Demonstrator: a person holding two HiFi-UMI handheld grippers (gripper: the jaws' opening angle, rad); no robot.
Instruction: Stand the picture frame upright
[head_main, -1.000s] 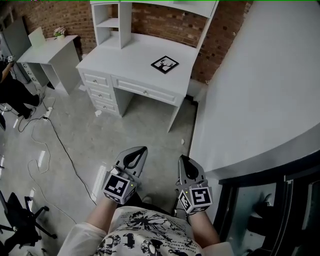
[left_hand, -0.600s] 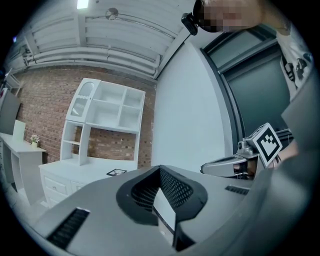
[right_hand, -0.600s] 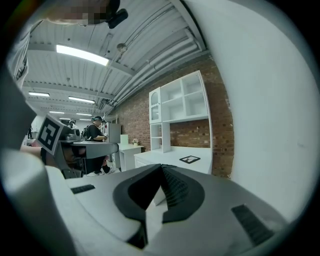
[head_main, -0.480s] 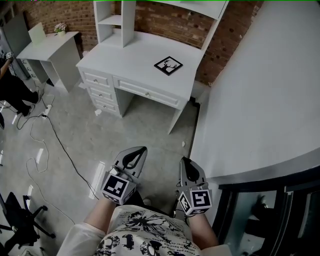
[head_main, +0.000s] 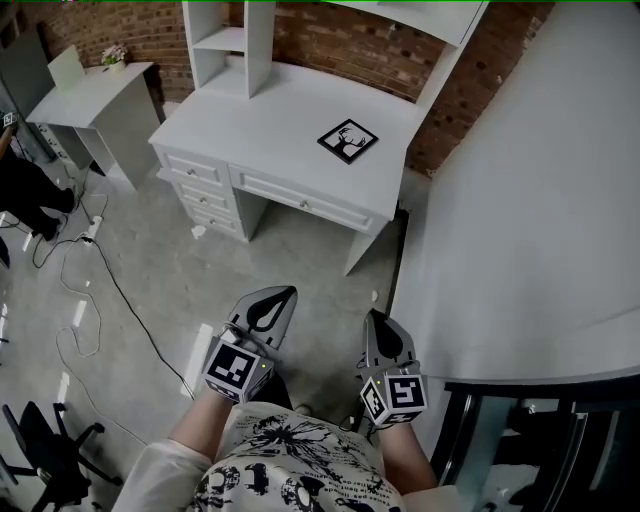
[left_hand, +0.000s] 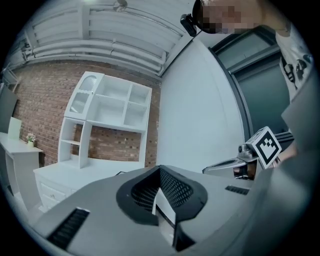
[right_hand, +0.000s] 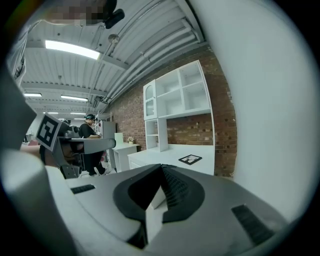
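Black-rimmed and flat, the picture frame (head_main: 348, 141) lies face up on the white desk (head_main: 280, 110) in the head view, toward the right rear corner of the desktop. The left gripper (head_main: 285, 295) and right gripper (head_main: 374, 318) are well apart from it, out over the floor in front of the desk. In the left gripper view the jaws are pressed together with nothing between them. The desk's left front corner shows beyond, and a dark sliver just above the jaws may be the frame, though it is too small to be sure. In the right gripper view the jaws likewise meet, empty, and the frame (right_hand: 190, 159) lies near the desk's right edge. It looks light, thin and stiff. Its face is probably glazed, so it would be breakable and apt to slide on the smooth paint. The rim along one edge seems the place to pinch, the other gripper steadying the opposite edge as it tips up.
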